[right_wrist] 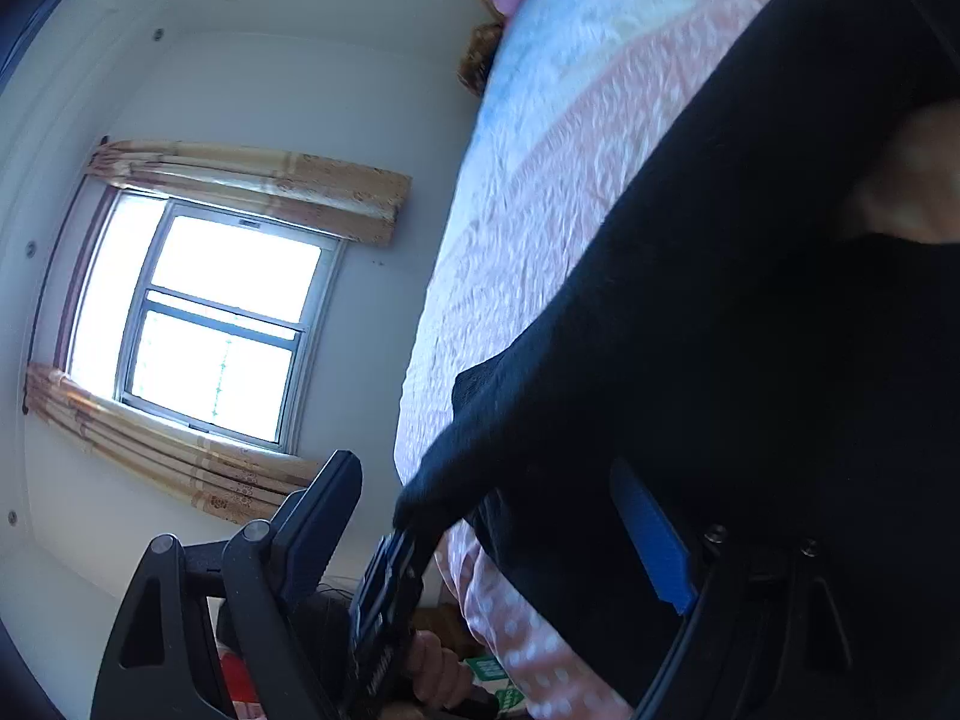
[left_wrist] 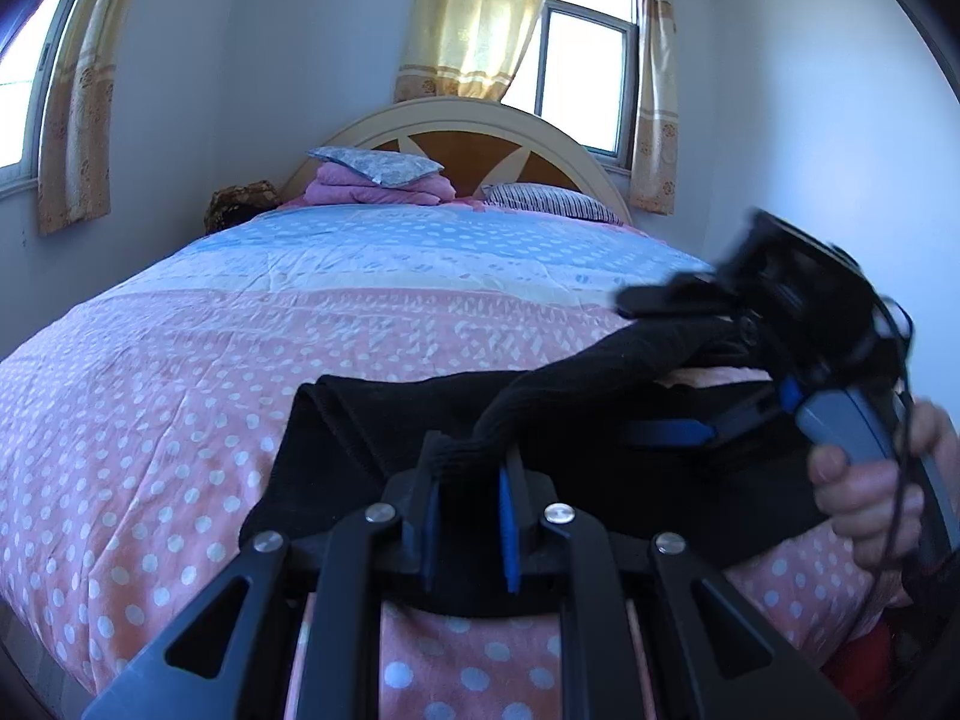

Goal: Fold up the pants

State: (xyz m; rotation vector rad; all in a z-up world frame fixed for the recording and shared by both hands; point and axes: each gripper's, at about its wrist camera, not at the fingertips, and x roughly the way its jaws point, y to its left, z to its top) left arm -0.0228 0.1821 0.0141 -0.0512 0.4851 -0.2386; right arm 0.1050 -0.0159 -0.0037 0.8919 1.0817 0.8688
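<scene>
Pants point(left_wrist: 600, 420) on bed point(left_wrist: 180, 390); L gripper point(left_wrist: 468, 480) clamps waistband, R gripper point(right_wrist: 492, 516) spread wide around fabric.

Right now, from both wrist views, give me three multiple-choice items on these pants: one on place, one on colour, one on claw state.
1. The pants lie on:
A. the bed's near edge
B. the pillows
C. the floor

2. The pants are:
A. pink
B. black
C. grey

3. The left claw is:
A. wide open
B. shut on the pants
C. shut on nothing

Key: 1 A, they spread over the dotted bedspread nearest the cameras; 2 B, the cloth is black in both views; 3 B, bunched black fabric sits pinched between its blue pads.
</scene>
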